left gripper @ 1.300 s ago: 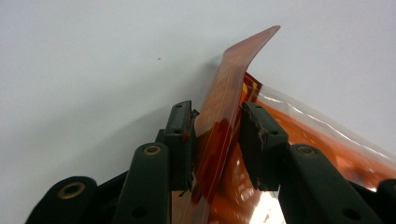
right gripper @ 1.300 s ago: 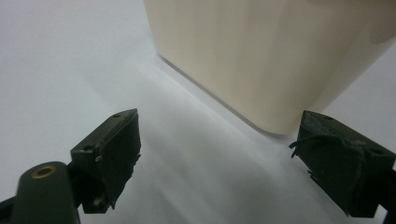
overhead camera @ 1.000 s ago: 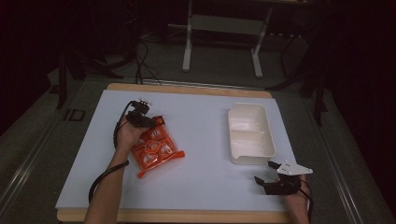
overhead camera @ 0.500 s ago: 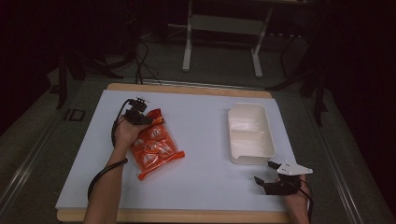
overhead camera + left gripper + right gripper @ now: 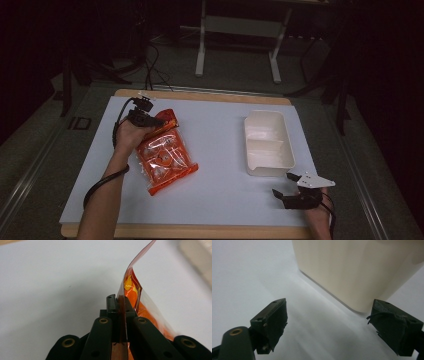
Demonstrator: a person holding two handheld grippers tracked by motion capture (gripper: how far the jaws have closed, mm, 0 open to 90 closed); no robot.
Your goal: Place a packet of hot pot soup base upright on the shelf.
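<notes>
An orange see-through snack packet point(image 5: 165, 157) lies on the white mat, left of centre, with its far end raised off the surface. My left gripper point(image 5: 148, 119) is shut on that far end. In the left gripper view the packet's thin sealed edge point(image 5: 132, 290) stands upright, pinched between the black jaws of the left gripper point(image 5: 118, 302). A cream two-compartment tray point(image 5: 267, 172) sits right of centre. Just in front of the tray's near corner, my right gripper point(image 5: 281, 195) rests low over the mat. In its own view the right gripper point(image 5: 329, 322) is open and holds nothing, facing the tray wall point(image 5: 352, 272).
The white mat point(image 5: 220, 190) covers a wood-edged table point(image 5: 200, 232). Between packet and tray the mat is bare. Beyond the far edge are a dark floor, cables and a metal stand's legs point(image 5: 200, 55).
The left gripper shut on the packet's far edge and rose, lifting that end off the mat and shifting it slightly away from me. The right gripper stayed still.
</notes>
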